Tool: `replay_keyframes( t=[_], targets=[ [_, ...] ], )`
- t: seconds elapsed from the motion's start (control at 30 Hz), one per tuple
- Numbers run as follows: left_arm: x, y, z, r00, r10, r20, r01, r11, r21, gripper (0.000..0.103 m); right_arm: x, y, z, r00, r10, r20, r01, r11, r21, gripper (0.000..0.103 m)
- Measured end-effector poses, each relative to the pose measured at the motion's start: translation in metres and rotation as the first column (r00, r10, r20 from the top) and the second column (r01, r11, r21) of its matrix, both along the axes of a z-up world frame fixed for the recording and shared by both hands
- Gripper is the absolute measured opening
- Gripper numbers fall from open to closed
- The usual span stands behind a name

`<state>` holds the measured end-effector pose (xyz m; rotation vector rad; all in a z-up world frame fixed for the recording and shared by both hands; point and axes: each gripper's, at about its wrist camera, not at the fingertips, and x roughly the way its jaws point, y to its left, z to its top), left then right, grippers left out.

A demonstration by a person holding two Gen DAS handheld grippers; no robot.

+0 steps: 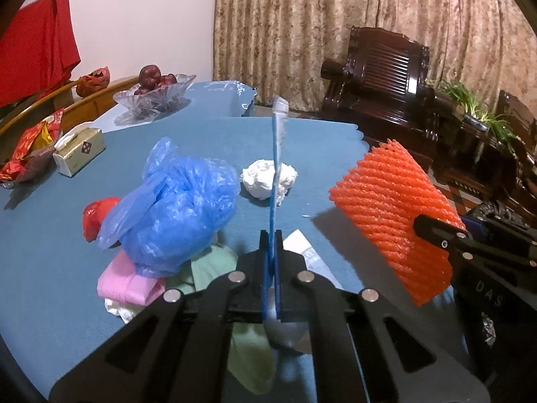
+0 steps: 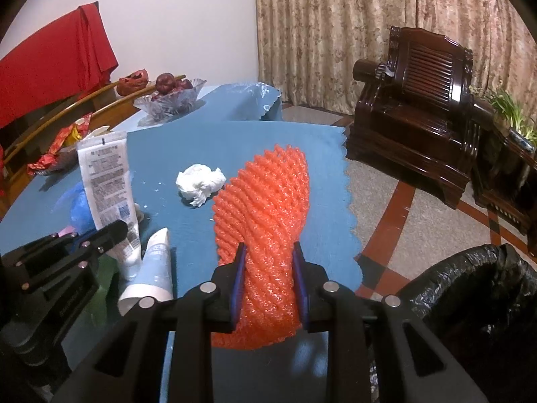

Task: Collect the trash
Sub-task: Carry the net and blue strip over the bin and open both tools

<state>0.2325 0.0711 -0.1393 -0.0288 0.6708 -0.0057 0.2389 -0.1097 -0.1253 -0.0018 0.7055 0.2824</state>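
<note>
orange foam net [image 2: 265, 228] is being pinched by right gripper [image 2: 268, 282], long axis forward; bin [image 2: 476, 299] is being kept just right. flat tube [image 2: 107, 188] is being clamped upright by left gripper [image 1: 271, 268].

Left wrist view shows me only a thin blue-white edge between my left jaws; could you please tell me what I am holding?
Observer: The left gripper is shut on a flattened white tube; its printed face shows in the right wrist view.
Operator: Thank you. Is there a bin within sight for it?
Observer: Yes, a bin lined with a black bag stands on the floor past the table's right edge, to the right of the right gripper, which is shut on the orange net.
</note>
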Motion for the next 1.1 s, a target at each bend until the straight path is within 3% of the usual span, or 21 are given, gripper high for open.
replay_keyframes(
  t=[0.43,0.77,1.1],
  targets=[
    [-0.020,-0.008,0.030,0.997,-0.041,0.059,0.042,0.999,-0.020,0.002,-0.032,-0.022,0.034,0.997,-0.034,0.066,0.032,0.999,0.039,0.026],
    [-0.037,-0.049,0.049,0.988,-0.135,0.073,0.138,0.990,-0.038,0.002,-0.067,-0.053,0.055,0.991,-0.092,0.096,0.089,0.995,0.036,0.026],
    [-0.052,-0.107,0.043,0.965,-0.260,0.043,0.262,0.963,-0.057,0.002,-0.101,-0.114,0.051,0.974,-0.220,0.058,0.219,0.975,0.020,0.026]
  ],
)
